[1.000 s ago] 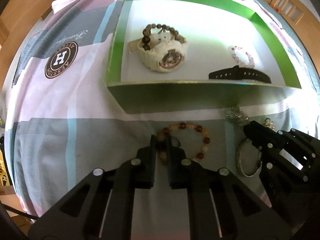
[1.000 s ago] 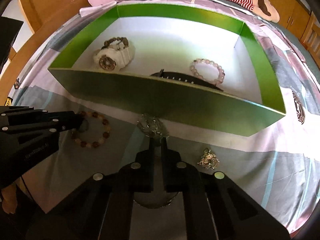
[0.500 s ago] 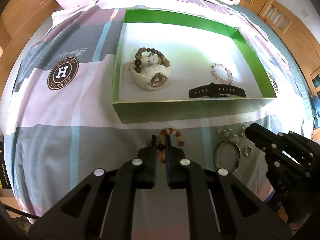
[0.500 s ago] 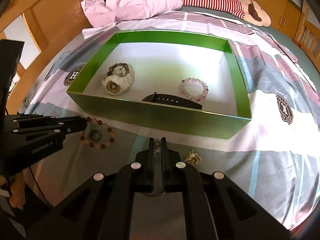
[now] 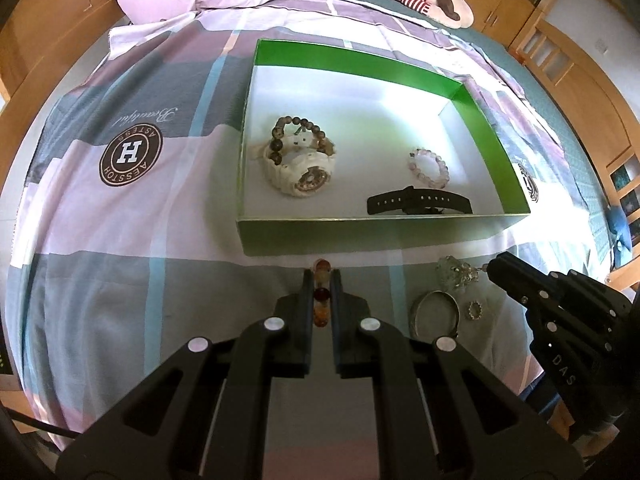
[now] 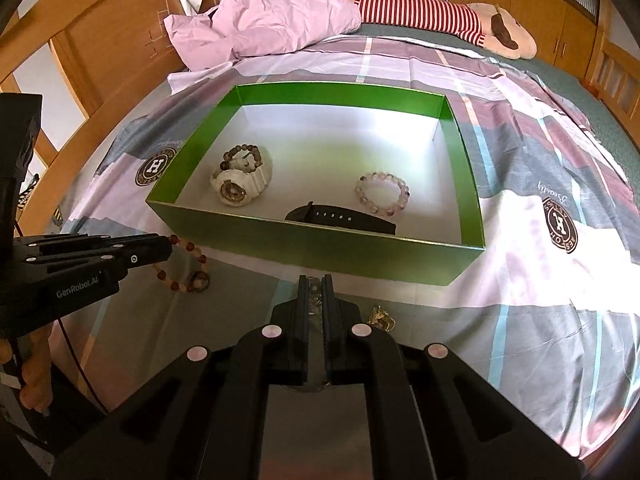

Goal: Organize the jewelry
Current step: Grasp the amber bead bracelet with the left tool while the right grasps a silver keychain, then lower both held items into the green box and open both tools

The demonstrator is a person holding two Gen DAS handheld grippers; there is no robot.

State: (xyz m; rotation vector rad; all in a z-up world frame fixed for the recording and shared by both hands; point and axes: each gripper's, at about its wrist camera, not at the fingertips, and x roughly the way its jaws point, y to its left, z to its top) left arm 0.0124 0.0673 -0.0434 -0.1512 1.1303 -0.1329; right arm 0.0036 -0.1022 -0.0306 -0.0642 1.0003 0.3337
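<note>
Amber bead bracelet pinched between left hand-held gripper fingers, hanging above bedspread, before green box.

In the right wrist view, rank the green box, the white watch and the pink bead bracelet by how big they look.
1. Green box.
2. White watch.
3. Pink bead bracelet, only slightly smaller than the watch, so that order is unsure.

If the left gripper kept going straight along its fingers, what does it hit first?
Most likely the near wall of the green box, just ahead of the left gripper, which is shut on the amber bead bracelet. Depth is unclear; it might meet the bedspread first.
</note>
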